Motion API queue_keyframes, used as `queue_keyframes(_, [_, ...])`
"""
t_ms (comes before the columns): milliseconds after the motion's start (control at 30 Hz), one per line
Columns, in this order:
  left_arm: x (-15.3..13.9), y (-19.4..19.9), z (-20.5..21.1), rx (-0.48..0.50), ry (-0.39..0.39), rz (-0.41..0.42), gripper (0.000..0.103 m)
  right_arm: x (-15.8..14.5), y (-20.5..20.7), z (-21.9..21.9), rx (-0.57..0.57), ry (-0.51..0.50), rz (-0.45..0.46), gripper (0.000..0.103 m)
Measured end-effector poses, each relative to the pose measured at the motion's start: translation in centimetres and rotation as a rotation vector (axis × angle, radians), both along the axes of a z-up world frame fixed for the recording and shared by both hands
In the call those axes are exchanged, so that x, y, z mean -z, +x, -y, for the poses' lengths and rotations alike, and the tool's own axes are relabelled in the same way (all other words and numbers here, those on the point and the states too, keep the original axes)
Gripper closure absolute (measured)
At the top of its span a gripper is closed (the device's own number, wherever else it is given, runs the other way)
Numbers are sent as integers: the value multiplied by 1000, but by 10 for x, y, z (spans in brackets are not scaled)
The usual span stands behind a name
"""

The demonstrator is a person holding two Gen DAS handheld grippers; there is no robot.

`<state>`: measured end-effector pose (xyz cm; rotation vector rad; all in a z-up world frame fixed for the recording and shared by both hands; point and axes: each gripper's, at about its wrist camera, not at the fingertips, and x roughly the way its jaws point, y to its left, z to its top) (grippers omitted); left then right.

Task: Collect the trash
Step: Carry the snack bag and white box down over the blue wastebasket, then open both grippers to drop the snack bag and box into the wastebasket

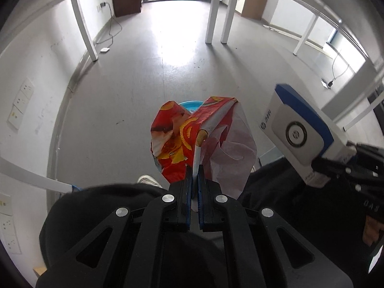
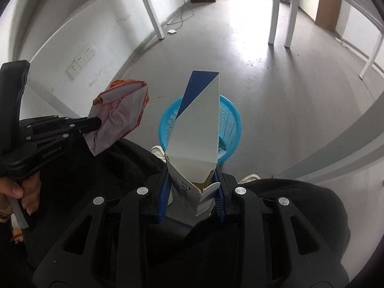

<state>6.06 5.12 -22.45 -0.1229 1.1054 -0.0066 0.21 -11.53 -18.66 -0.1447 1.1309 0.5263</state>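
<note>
Left tongs (image 1: 195,175), right tongs (image 2: 192,187) clamped.

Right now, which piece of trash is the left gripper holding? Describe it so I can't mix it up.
Above the round blue plastic basket on the grey floor, the left gripper pinches a crumpled red-and-orange snack wrapper. Unlike the stiff white-and-blue cardboard box beside it, it is limp and crinkled.

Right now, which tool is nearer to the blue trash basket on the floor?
Right, as far as these views show. The right tool holds the white and blue box over the blue trash basket. The left tool, holding the red wrapper, sits off to the basket's left.
</note>
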Motion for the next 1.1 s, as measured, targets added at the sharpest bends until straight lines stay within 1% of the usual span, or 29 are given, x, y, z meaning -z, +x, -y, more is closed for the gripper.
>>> queue_keyframes(100, [7, 12, -10, -21, -42, -1, 100, 10, 16, -2, 20, -8, -30, 73])
queue_keyframes(167, [14, 20, -11, -26, -55, -12, 100, 18, 25, -5, 44, -19, -62, 73])
queue_keyframes(233, [21, 25, -9, -25, -58, -36, 100, 26, 33, -6, 50, -9, -94, 73])
queue_keyframes(333, [27, 32, -8, -22, -64, -60, 100, 35, 47, -8, 61, -4, -122, 73])
queue_keyframes(600, [44, 57, -18, -54, -108, -100, 100, 64, 67, -15, 68, -26, -165, 73])
queue_keyframes(800, [54, 70, -17, -60, -114, -116, 100, 87, 89, -27, 65, -47, -203, 73])
queue_keyframes(967, [67, 87, -29, -110, -136, -149, 99, 109, 104, -33, 81, -44, -255, 73])
queue_keyframes(1100, [80, 101, -31, -126, -113, -187, 99, 130, 118, -38, 82, -47, -299, 73])
